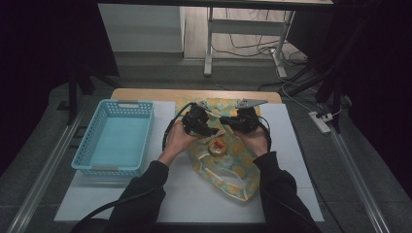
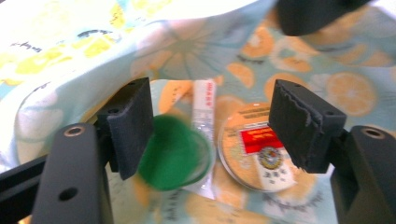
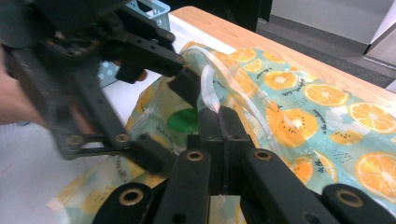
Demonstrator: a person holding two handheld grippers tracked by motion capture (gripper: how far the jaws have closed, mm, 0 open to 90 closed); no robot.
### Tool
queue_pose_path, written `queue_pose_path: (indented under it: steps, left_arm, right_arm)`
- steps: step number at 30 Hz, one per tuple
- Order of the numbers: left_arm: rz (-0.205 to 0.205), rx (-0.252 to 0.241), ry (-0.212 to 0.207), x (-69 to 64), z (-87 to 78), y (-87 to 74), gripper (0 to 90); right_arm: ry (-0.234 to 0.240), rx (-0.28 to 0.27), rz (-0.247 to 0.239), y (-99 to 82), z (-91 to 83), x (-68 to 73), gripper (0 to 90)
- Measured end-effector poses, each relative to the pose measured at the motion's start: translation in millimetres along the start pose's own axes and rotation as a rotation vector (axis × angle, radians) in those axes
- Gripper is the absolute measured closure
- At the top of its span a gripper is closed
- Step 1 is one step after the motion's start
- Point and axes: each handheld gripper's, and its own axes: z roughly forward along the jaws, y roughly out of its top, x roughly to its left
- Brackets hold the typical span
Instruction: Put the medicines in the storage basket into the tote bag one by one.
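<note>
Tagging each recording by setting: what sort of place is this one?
Probably a lab or workshop set up for recording, not a home: a small table under a white sheet, desk legs with loose cables on the floor behind, and a power strip beside it.

the bag (image 1: 228, 167) is soft plastic, pale blue-green, printed with orange and lemon slices. it lies on the worktop, its mouth at the far end and lifted open, its near end slack and crumpled. a clear handle (image 3: 208, 88) at the mouth stands up, pinched in the right tool (image 3: 223, 122). inside lie a round tin (image 2: 254, 151) with a gold face and a red label, flat, and just beside it a green disc (image 2: 173, 153) in a clear packet, blurred. both show between the left tool (image 2: 212, 128)'s spread pads, untouched.
</note>
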Motion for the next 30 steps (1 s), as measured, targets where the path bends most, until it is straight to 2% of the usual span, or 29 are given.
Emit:
queue_pose_path:
  steps: [5,13,21,26,30]
  left_arm:
    - [0.02,-0.001,-0.015,-4.3,-8.8,-2.6,26.3]
    - [-0.001,-0.047,-0.073,-5.4,-28.2,-10.8,20.5]
    - [-0.006,-0.057,-0.096,-6.3,-46.6,-20.7,14.8]
    - [0.006,-0.061,-0.108,-8.9,-53.6,-27.8,7.5]
    - [0.02,-0.071,-0.135,-13.4,-57.0,-33.7,2.7]
  right_arm:
    - [0.002,0.004,0.0,-0.3,0.7,0.2,90.0]
    - [0.002,-0.006,-0.004,1.4,-1.5,0.6,90.0]
    - [0.002,-0.015,-0.004,3.3,-3.6,1.3,90.0]
    - [0.005,-0.025,-0.003,4.9,-5.2,2.5,90.0]
    - [0.008,-0.031,-0.006,6.0,-6.6,2.7,90.0]
